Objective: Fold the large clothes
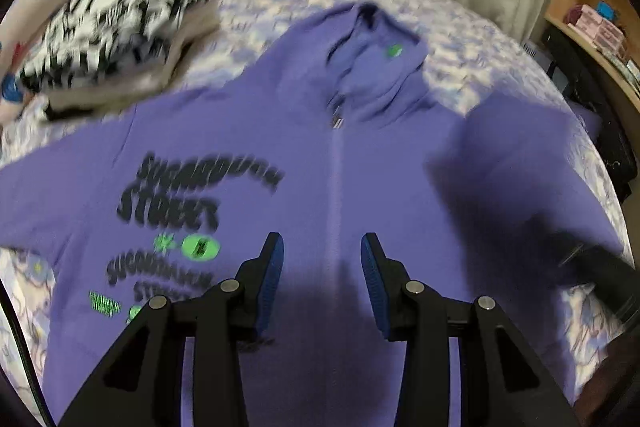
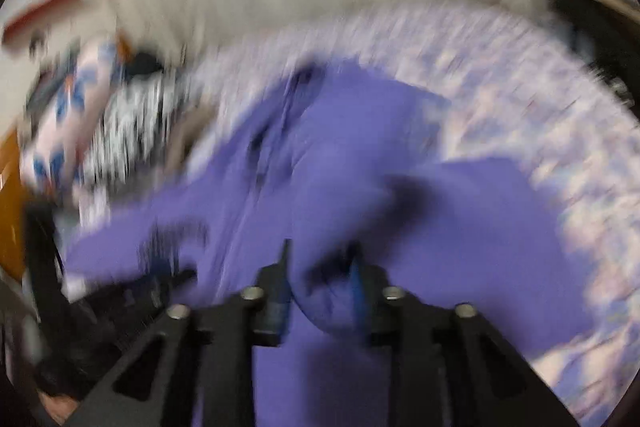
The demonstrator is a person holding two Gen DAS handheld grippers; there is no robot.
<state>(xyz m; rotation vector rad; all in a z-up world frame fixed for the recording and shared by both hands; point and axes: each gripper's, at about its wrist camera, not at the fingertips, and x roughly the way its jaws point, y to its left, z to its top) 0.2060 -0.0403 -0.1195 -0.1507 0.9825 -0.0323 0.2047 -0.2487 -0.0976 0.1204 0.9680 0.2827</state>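
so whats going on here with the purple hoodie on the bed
A person with tongs in each hand is folding a purple zip hoodie spread front-up on a floral bedspread. The left tongs hang open over the zipper line, gripping nothing. The right tongs have a bunched fold of the hoodie's fabric between them, likely a sleeve, though that view is blurred. A pile of folded clothes sits at the far left of the bed.

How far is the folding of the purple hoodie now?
Done: the purple hoodie lies front-up and zipped on the bed. In hand: the right gripper has a bunched fold of it between its fingers; the left gripper is open, empty. Left: nearly all folds.
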